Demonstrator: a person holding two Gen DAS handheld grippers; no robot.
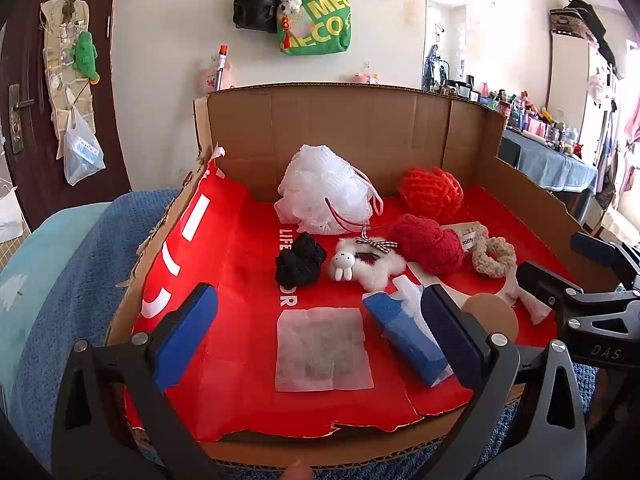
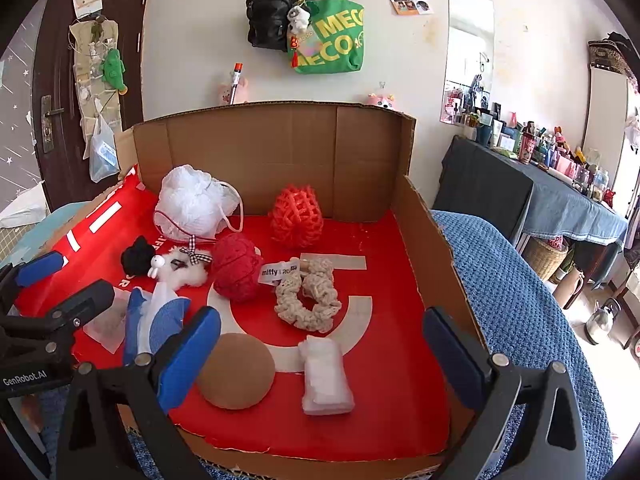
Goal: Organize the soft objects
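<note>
A cardboard box lined with red paper holds soft objects. At the back lie a white mesh bath pouf and an orange net ball. In the middle lie a black scrunchie, a white fluffy bunny scrunchie, a red yarn ball and a beige crochet scrunchie. Near the front lie a gauze sachet, a blue tissue pack, a tan round sponge and a white wrapped pad. My left gripper and right gripper are open and empty above the front edge.
The box rests on a blue blanket. A cluttered side table stands at the right. Bags hang on the wall behind; a dark door is at the left.
</note>
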